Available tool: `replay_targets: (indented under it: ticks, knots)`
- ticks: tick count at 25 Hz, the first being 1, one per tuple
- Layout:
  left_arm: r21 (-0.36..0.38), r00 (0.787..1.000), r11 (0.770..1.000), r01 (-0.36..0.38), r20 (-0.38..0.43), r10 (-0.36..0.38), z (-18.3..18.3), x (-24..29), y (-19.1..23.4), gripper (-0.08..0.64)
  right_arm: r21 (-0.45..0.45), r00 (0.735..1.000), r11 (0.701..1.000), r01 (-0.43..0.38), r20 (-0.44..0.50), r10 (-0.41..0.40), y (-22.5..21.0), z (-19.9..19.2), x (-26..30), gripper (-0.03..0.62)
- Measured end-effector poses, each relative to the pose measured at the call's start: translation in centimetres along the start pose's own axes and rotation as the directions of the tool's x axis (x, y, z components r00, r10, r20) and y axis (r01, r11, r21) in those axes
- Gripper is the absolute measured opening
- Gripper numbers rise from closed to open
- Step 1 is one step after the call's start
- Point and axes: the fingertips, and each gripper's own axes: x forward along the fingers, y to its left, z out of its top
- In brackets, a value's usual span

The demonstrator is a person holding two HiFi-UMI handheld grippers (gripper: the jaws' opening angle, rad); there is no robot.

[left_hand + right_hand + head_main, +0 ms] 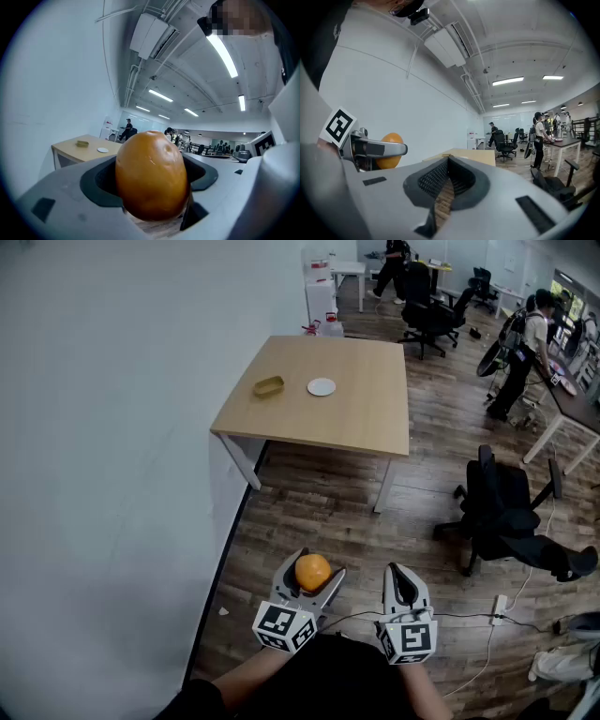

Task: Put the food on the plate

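Observation:
My left gripper point(319, 565) is shut on an orange round fruit point(312, 571), held low above the wooden floor, far short of the table. In the left gripper view the fruit point(150, 164) fills the gap between the jaws of the left gripper point(151, 180). My right gripper point(402, 576) hangs beside it, shut with nothing in it; in its own view the right gripper point(446, 178) has its ribbed pads together. A small white plate point(322, 386) lies on the light wooden table point(366, 418) ahead, next to a yellowish object point(269, 386).
A white wall point(112, 427) runs along the left up to the table. A black office chair point(506, 512) stands on the right, with cables and a power strip point(498, 606) on the floor. More chairs, desks and people are at the back right.

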Motion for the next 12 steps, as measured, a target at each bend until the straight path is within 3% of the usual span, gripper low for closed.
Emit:
replay_targets:
  ticks: [7,12]
  knots:
    - [0.017,1.0,1.0,-0.018,-0.019,0.018,-1.0,0.1,1.4,0.348,0.081,0.999,0.996,-0.035,-0.013,0.036,0.0,-1.5,0.6,0.06]
    - [-0.001,0.999,1.0,-0.008,-0.031,0.007,-1.6,2.5,3.6,0.348,0.084,0.998,0.996,-0.036,-0.048,0.041,-0.1,-2.7,2.7,0.06]
